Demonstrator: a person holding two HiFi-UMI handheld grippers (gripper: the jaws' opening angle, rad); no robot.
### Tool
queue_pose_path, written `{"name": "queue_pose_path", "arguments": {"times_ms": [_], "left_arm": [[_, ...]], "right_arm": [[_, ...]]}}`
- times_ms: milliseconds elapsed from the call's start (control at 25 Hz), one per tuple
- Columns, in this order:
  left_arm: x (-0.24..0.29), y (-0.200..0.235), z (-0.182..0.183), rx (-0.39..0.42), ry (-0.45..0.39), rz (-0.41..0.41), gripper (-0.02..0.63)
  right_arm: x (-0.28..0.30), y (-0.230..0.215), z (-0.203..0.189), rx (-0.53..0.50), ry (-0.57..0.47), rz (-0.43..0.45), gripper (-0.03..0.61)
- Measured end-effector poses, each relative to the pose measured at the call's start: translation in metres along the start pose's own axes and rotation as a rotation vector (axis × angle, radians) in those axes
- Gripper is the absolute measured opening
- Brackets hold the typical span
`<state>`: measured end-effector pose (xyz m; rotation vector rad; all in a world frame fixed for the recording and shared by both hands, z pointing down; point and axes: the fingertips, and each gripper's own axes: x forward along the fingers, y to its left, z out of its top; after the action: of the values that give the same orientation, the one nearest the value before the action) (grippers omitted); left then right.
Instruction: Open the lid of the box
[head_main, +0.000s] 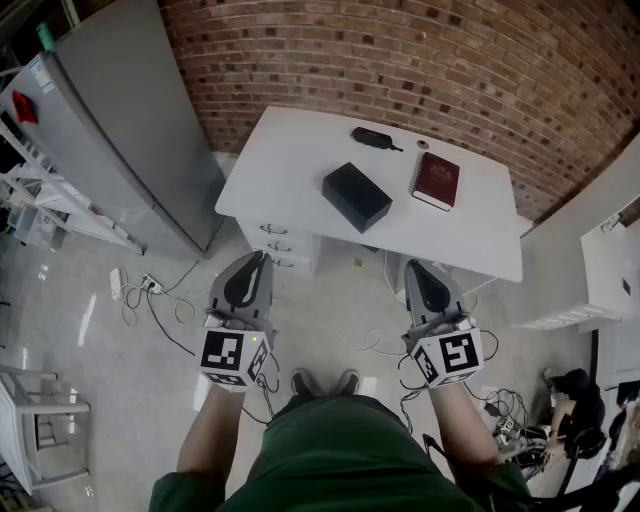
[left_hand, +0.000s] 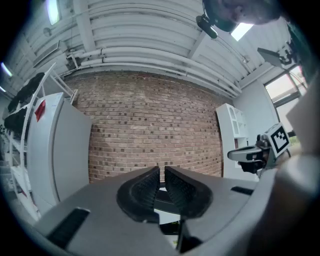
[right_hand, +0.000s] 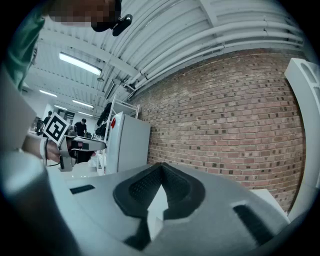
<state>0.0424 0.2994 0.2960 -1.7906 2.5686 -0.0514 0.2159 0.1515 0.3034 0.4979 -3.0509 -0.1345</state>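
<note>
Head view: left gripper (head_main: 260, 258) and right gripper (head_main: 413, 266) are held side by side above the floor, both pointing at the table (head_main: 290, 140). The box (head_main: 356, 196), black with its lid on, lies on the table ahead of both tools, between their lines and nearer the right one, well apart from either. A red book (head_main: 436, 180) lies ahead of the right gripper, just beyond the box. A small black item (head_main: 375, 138) is farther out.

Left gripper view: ribbed pads (left_hand: 145, 187) are drawn together with only a thin slit between them, and nothing is in it. The right gripper shows off to its side.

Right gripper view: the jaws meet at the tips and hold nothing. A fridge (right_hand: 131, 142) stands ahead to the left.

Only the head view shows the box. Both gripper views look at the brick wall (right_hand: 225, 115).
</note>
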Motion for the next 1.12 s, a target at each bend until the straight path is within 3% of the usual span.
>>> {"name": "queue_pose_path", "arguments": {"times_ms": [400,760,1120], "left_arm": [[0.024,-0.032,-0.003,0.021,0.039,0.021,0.029],[0.033,-0.061,-0.032,-0.008,0.098,0.046,0.029],[0.063,-0.037,-0.056,-0.022,0.137,0.037,0.029]], "right_arm": [[-0.003,-0.040,-0.013,0.038,-0.004,0.025,0.002],[-0.002,-0.080,-0.048,0.112,0.028,0.026,0.011],[0.032,-0.088,-0.078,0.111,0.089,0.008,0.009]]}}
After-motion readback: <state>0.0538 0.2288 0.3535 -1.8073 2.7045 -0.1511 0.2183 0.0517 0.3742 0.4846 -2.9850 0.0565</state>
